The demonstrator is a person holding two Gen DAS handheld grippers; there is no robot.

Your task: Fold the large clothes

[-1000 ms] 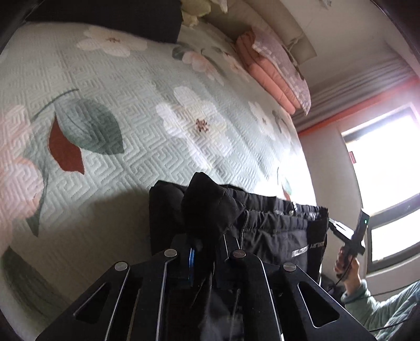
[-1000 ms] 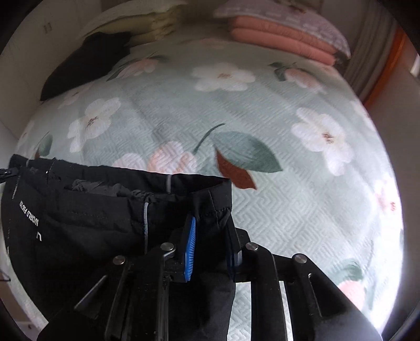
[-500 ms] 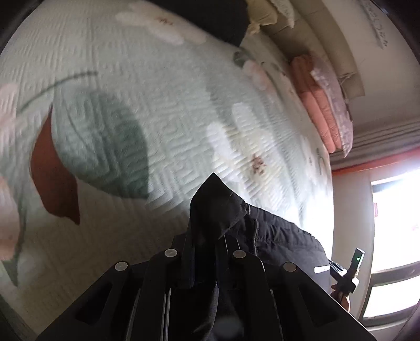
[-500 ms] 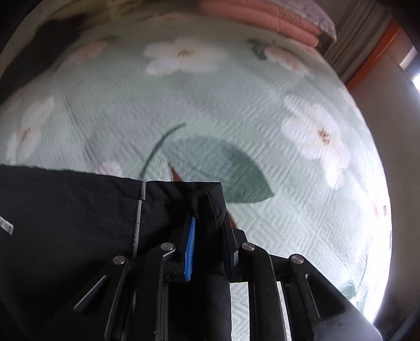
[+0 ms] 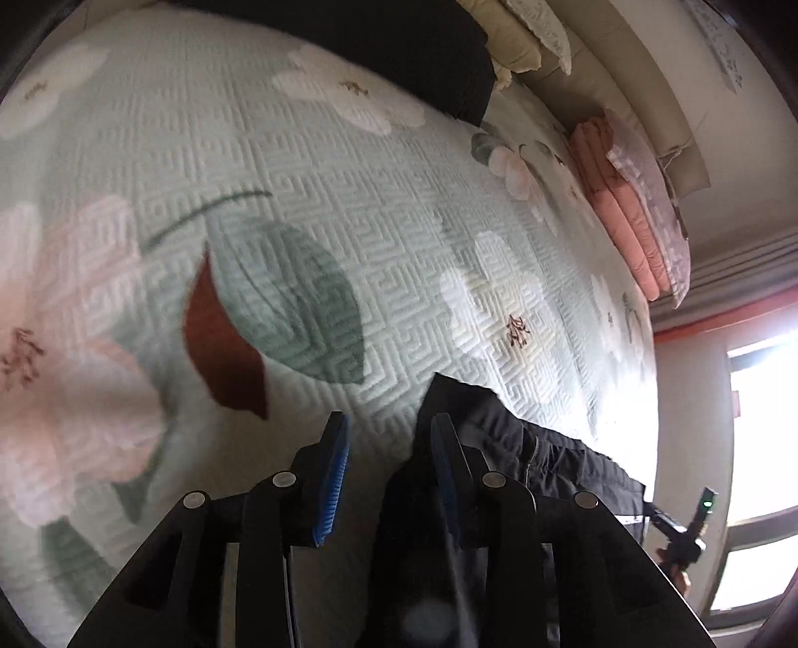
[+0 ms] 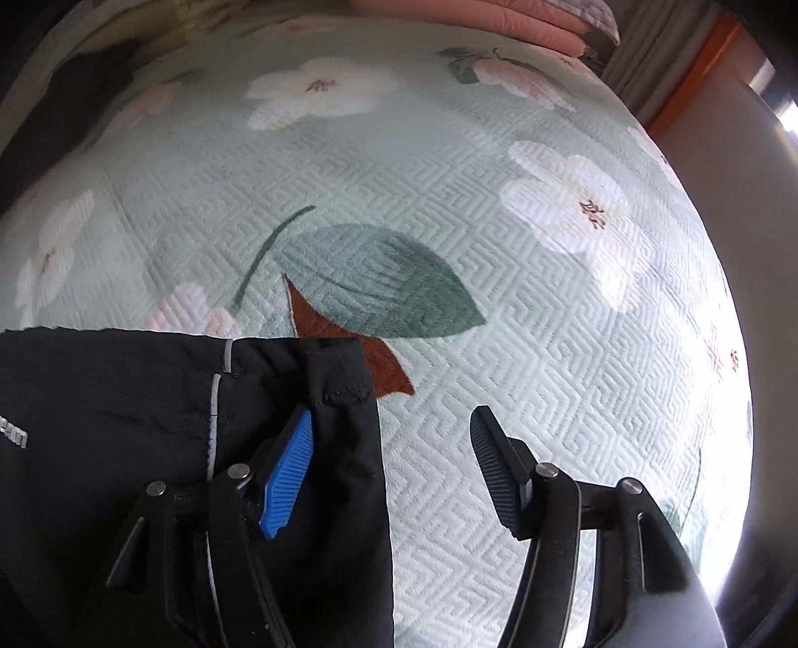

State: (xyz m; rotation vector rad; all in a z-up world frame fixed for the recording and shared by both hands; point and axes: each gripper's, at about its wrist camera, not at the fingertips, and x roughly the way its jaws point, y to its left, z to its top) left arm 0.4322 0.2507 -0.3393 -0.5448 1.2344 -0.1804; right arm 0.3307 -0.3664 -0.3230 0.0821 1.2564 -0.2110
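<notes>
Your left gripper (image 5: pixel 386 443) and right gripper (image 6: pixel 391 438) have just been opening; both stand parted, pads off the cloth. The black trousers (image 6: pixel 124 399), smooth woven fabric with a stitched waistband, lie flat on the bed (image 6: pixel 498 349), a quilted floral coverlet. Beyond the waistband edge, open coverlet extends to the folded pink bedding (image 5: pixel 618 204).

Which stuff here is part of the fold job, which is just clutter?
In the job:
black trousers
left gripper, jaws just opening
right gripper, jaws just opening

Lying about:
pink folded bedding
dark cloth
floral quilt
</notes>
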